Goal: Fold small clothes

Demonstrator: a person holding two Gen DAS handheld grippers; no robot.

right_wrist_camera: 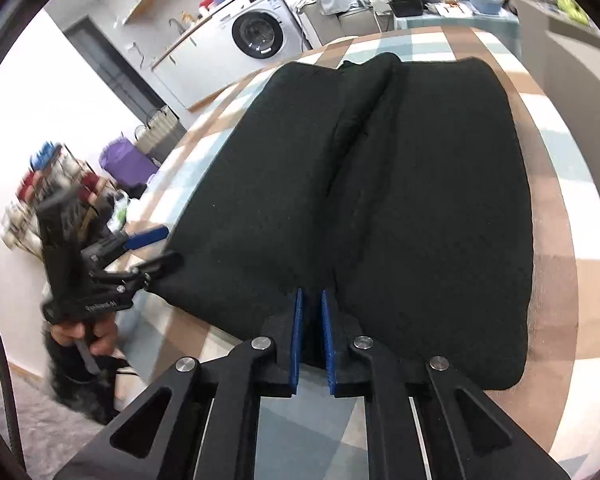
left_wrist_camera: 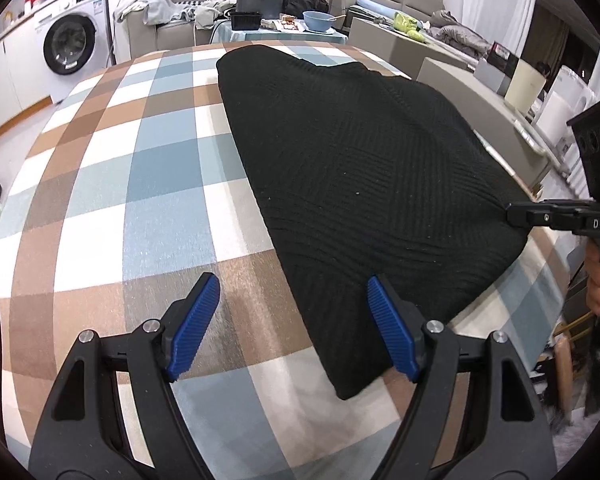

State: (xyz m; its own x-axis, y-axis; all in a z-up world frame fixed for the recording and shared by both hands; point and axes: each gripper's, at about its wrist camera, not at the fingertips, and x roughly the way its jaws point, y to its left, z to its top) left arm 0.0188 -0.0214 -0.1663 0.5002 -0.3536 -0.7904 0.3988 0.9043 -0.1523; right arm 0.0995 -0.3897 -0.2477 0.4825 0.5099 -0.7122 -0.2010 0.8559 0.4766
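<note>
A black knit garment [left_wrist_camera: 360, 160] lies folded lengthwise on the checked tablecloth [left_wrist_camera: 140, 168]. My left gripper [left_wrist_camera: 292, 282] hangs open over its near corner, one blue pad [left_wrist_camera: 196, 320] above bare cloth and the other above the knit. In the right wrist view the garment [right_wrist_camera: 420, 200] shows a lengthwise crease, and my right gripper [right_wrist_camera: 311, 294] stands nearly closed with black fabric of the near edge pinched between its pads. The right gripper [left_wrist_camera: 514, 216] also shows at the garment's right edge. The open left gripper [right_wrist_camera: 160, 248] sits at the garment's left corner.
The table's right edge [left_wrist_camera: 540, 280] runs close to the garment. Beyond the far edge stand a washing machine [left_wrist_camera: 70, 46], a sofa [left_wrist_camera: 172, 4] piled with clothes and a small table with a blue bowl [left_wrist_camera: 318, 20]. Grey cabinets [left_wrist_camera: 460, 76] line the right side.
</note>
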